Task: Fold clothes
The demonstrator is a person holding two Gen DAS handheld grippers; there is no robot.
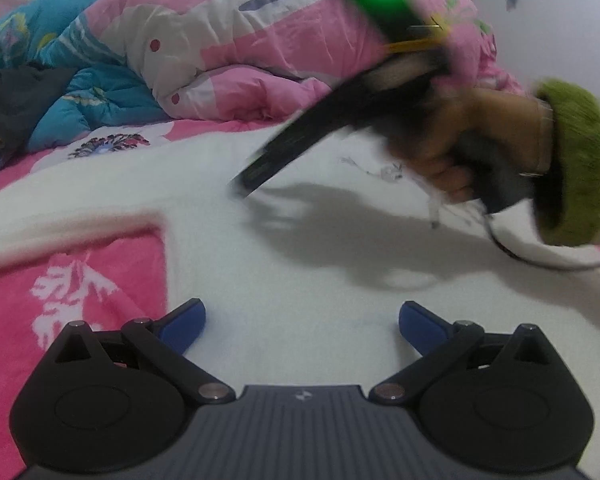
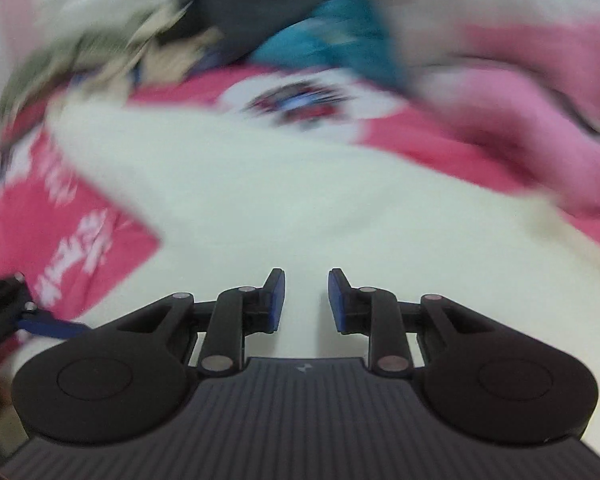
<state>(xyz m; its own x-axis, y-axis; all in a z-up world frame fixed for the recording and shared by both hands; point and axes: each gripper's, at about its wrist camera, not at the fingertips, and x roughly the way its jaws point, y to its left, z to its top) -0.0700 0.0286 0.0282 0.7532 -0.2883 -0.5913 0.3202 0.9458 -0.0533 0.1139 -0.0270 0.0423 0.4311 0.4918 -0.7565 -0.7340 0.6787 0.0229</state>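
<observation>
A white fleecy garment (image 1: 300,240) lies spread flat on a pink flowered bedsheet (image 1: 60,288). My left gripper (image 1: 302,326) hovers low over its near part, blue pads (image 1: 184,328) wide apart and nothing between them. In the left wrist view a hand (image 1: 460,136) in a fuzzy green sleeve holds my right gripper (image 1: 244,184), blurred, tip pointing down at the garment's middle. The right wrist view is motion-blurred: my right gripper (image 2: 306,300) stands partly open above the white garment (image 2: 280,208), holding nothing. My left gripper's finger (image 2: 52,326) shows at the left edge.
A bunched pink and white quilt (image 1: 260,40) lies across the back of the bed. A blue quilt (image 1: 72,80) and dark clothes (image 1: 16,96) are heaped at the back left. A white wall (image 1: 560,40) stands at the right.
</observation>
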